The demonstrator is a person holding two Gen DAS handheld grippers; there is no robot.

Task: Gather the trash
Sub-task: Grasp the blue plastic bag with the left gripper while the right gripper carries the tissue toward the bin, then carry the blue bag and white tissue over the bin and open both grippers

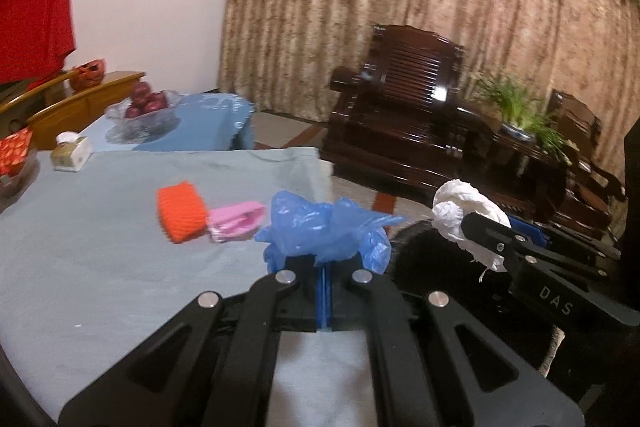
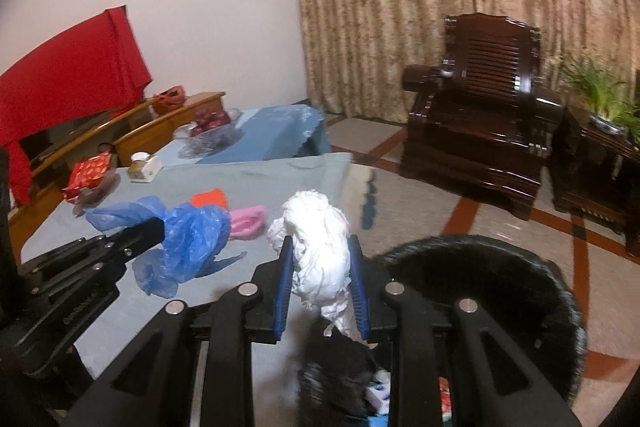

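In the left wrist view my left gripper [image 1: 326, 261] is shut on a crumpled blue plastic bag [image 1: 328, 227], held just above the right edge of the cloth-covered table [image 1: 100, 247]. My right gripper [image 2: 320, 241] is shut on a wad of white paper [image 2: 316, 223], with its blue pads [image 2: 285, 267] pressing both sides. Each gripper shows in the other's view: the left gripper [image 2: 154, 227] with the blue bag [image 2: 188, 239], and the right gripper [image 1: 472, 225] with the white wad [image 1: 460, 203]. A black bin [image 2: 480, 275] stands on the floor under and to the right of the right gripper, with some trash [image 2: 380, 397] inside.
An orange knitted piece [image 1: 182, 211] and a pink item [image 1: 236, 221] lie on the table [image 2: 280, 179]. Farther back are a tissue box [image 1: 70, 153], a glass bowl of red fruit [image 1: 144, 103] and a red box [image 2: 88, 173]. A dark wooden armchair [image 2: 480, 115] and a potted plant [image 2: 600, 95] stand by the curtain.
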